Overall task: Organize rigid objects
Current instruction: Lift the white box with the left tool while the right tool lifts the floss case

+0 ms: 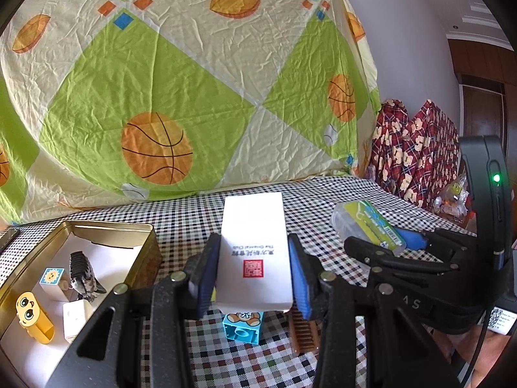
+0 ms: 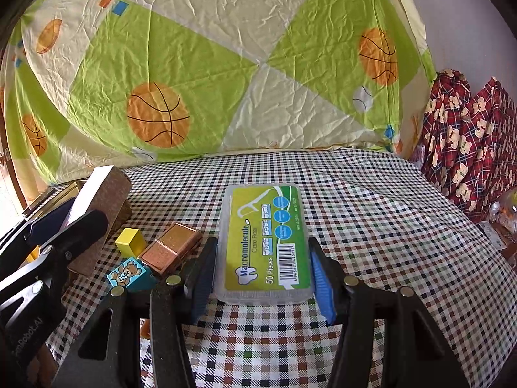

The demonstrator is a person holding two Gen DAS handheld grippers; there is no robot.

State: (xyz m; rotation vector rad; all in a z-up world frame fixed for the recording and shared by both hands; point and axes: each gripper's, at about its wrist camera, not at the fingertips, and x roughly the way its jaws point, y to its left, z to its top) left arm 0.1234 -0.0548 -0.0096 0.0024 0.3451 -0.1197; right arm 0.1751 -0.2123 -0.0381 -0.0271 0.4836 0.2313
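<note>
My left gripper (image 1: 255,274) is shut on a tall white carton (image 1: 253,252) and holds it above the checked table, to the right of a gold tin (image 1: 142,252). The tin holds a yellow figure (image 1: 32,318), a sun block (image 1: 51,279), a dark bird figure (image 1: 84,274) and a white piece (image 1: 76,320). My right gripper (image 2: 261,274) is shut on a clear floss-pick box with a green label (image 2: 263,242). In the left wrist view that box (image 1: 368,226) is at the right. A blue bear block (image 1: 242,325) and a brown comb (image 1: 302,336) lie below the carton.
In the right wrist view a yellow cube (image 2: 129,241), the blue bear block (image 2: 129,274) and the brown comb (image 2: 171,247) lie left of my gripper. A basketball-print sheet (image 1: 161,80) hangs behind the table. A red plaid cloth (image 2: 468,142) is at the right edge.
</note>
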